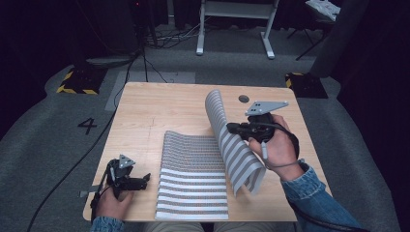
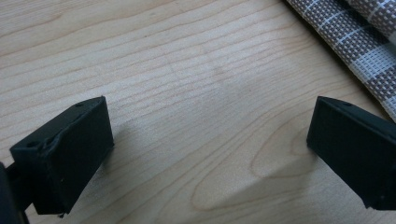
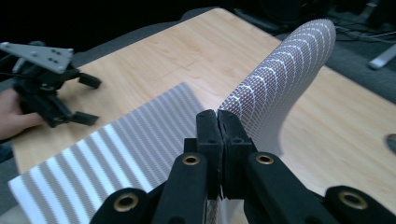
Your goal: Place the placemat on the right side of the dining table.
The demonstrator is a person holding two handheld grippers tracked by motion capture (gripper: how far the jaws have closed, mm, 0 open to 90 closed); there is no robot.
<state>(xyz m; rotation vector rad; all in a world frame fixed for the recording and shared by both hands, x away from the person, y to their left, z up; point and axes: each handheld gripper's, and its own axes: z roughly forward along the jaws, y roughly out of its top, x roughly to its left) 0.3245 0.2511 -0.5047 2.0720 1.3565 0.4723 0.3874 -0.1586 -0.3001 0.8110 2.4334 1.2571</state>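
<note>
Right gripper, jaws clamped on the striped mat's right edge, lifts it into an arch toward 12 o'clock, apparently to fold it leftward, while left gripper rests jaws apart on worktop at 9 o'clock of the mat.

A light wooden desk stood on grey carpet marked with a black "4". Beyond it lay black-and-yellow hazard tape, trailing cables and a white frame's legs — the room behind was dark.
</note>
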